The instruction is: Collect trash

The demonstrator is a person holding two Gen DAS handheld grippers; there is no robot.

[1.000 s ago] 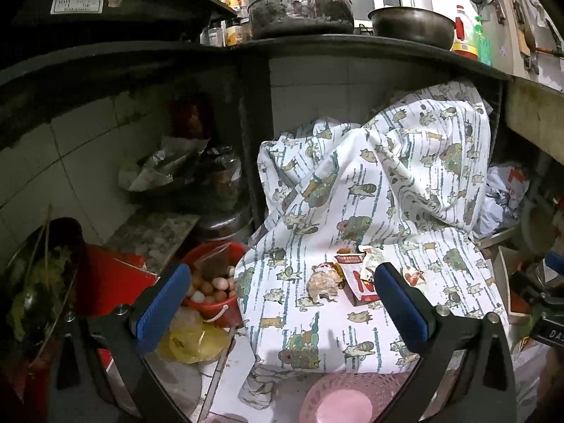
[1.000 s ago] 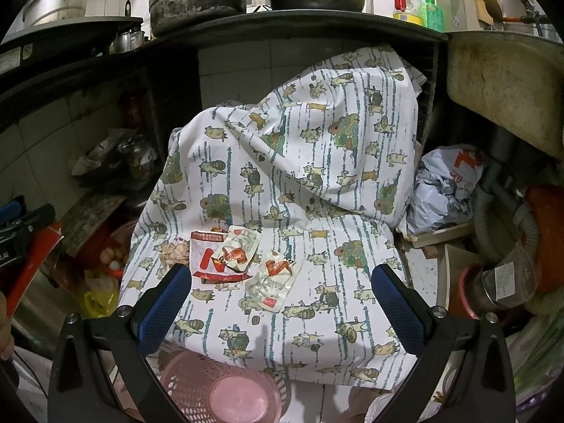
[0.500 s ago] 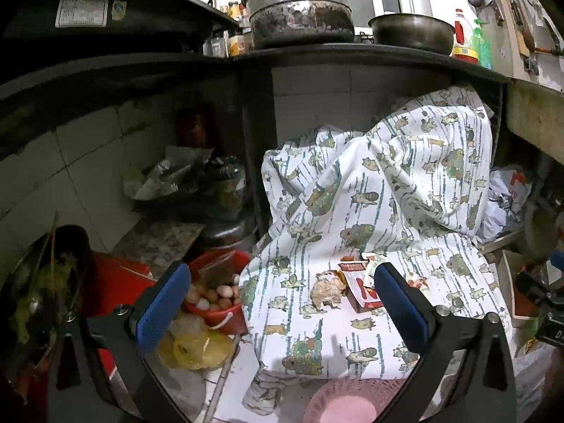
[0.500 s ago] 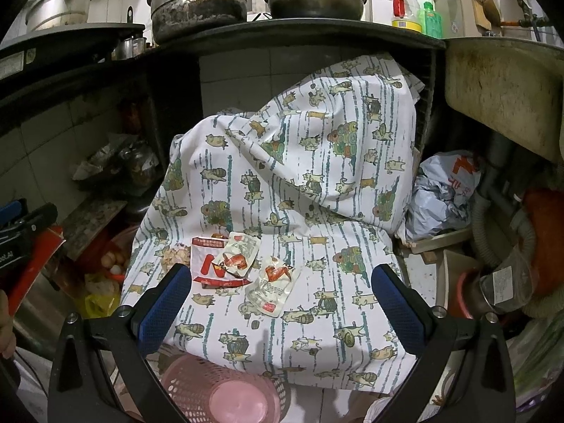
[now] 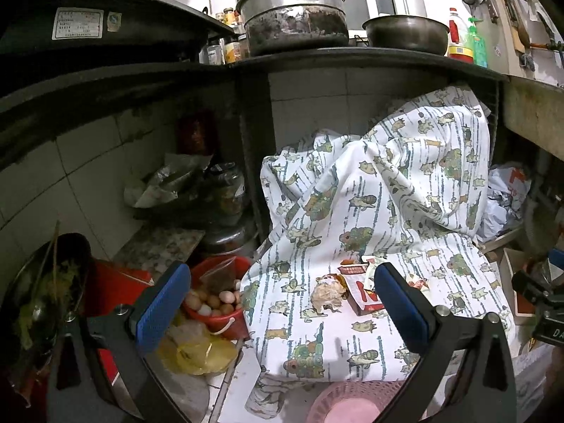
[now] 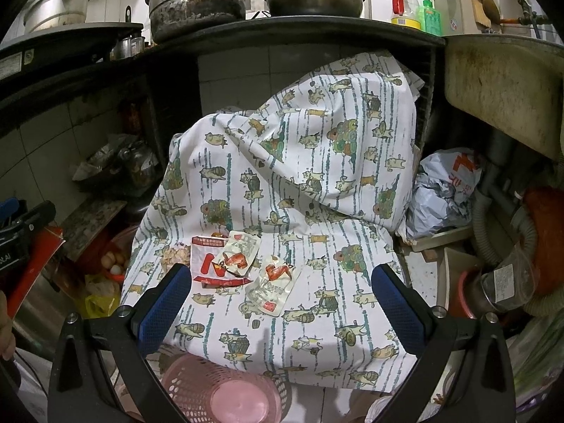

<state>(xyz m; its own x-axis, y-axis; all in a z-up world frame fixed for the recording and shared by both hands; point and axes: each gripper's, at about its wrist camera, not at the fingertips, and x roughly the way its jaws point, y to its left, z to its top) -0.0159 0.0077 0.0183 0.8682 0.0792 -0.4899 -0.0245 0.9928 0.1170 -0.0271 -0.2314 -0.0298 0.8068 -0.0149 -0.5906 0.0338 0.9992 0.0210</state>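
Trash lies on a cartoon-print cloth point(image 6: 317, 194): a red-and-white wrapper point(image 6: 208, 264), two clear snack packets with red prints point(image 6: 239, 255) point(image 6: 273, 282), and a crumpled tissue wad point(image 6: 174, 255). In the left wrist view the wad point(image 5: 328, 294) and the red wrapper point(image 5: 363, 290) sit between the fingers' line of sight. A pink mesh basket point(image 6: 225, 387) point(image 5: 352, 402) stands on the floor below the cloth's front edge. My left gripper point(image 5: 282, 299) is open, held short of the trash. My right gripper point(image 6: 282, 303) is open too, with nothing between its fingers.
A red bucket of eggs point(image 5: 215, 299) and a yellow bag point(image 5: 197, 349) sit left of the cloth. A dark counter point(image 6: 282, 31) overhead carries pots and bottles. A crumpled plastic bag point(image 6: 444, 190), hoses and a sink point(image 6: 500, 81) crowd the right side.
Both grippers have drifted slightly, so the cloth and trash shifted a little in each view. Both stayed open and the trash has not moved.
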